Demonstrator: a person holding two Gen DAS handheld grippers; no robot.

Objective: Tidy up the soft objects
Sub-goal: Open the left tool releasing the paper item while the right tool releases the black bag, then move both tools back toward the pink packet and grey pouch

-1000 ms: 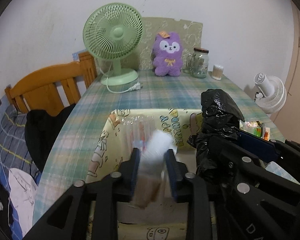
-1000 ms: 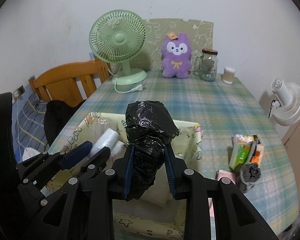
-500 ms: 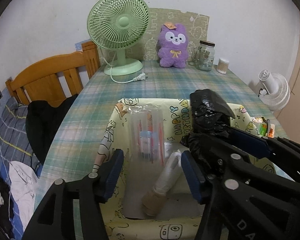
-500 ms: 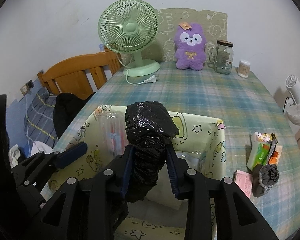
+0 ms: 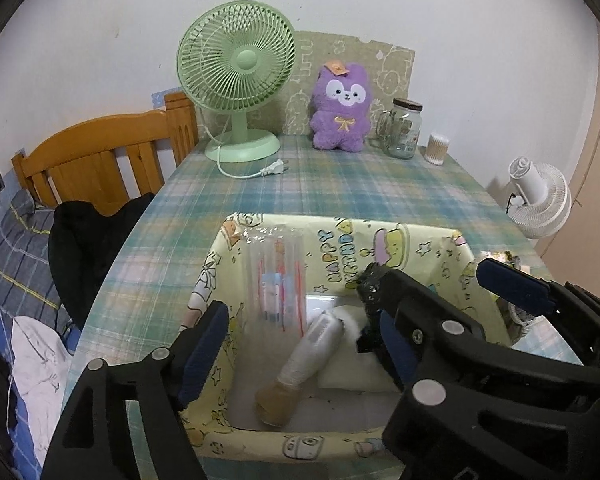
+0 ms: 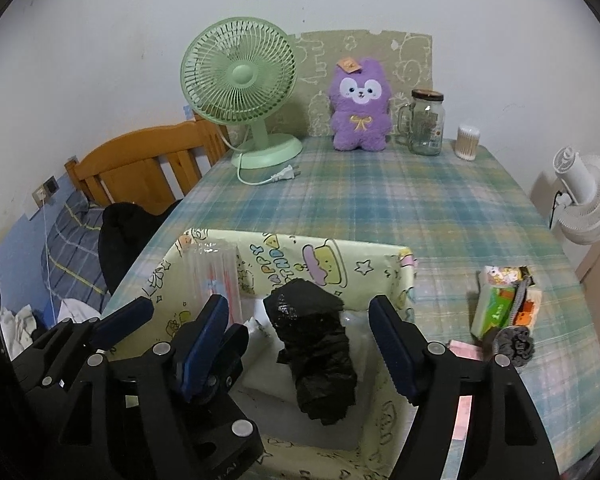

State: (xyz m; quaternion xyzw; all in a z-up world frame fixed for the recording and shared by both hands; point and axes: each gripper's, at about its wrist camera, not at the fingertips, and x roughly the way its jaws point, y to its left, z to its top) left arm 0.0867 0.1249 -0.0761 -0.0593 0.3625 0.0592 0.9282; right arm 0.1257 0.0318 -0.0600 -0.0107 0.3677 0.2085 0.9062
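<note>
1. We see a plaid table (image 6: 440, 208) carrying a yellow box (image 6: 400, 296).
2. Both grippers tilt down over the box.
3. Our left gripper (image 5: 300, 340) has just spread; the white roll (image 5: 300, 356) lies loose inside the box.
4. Our right gripper (image 6: 300, 340) has just spread; the black bag bundle (image 6: 316, 352) sits untouched in the box.

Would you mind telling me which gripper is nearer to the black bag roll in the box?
Right. The right gripper hangs over the black bag roll, which sits between its open jaws, untouched. The left gripper is beside it, over the white roll.
</note>
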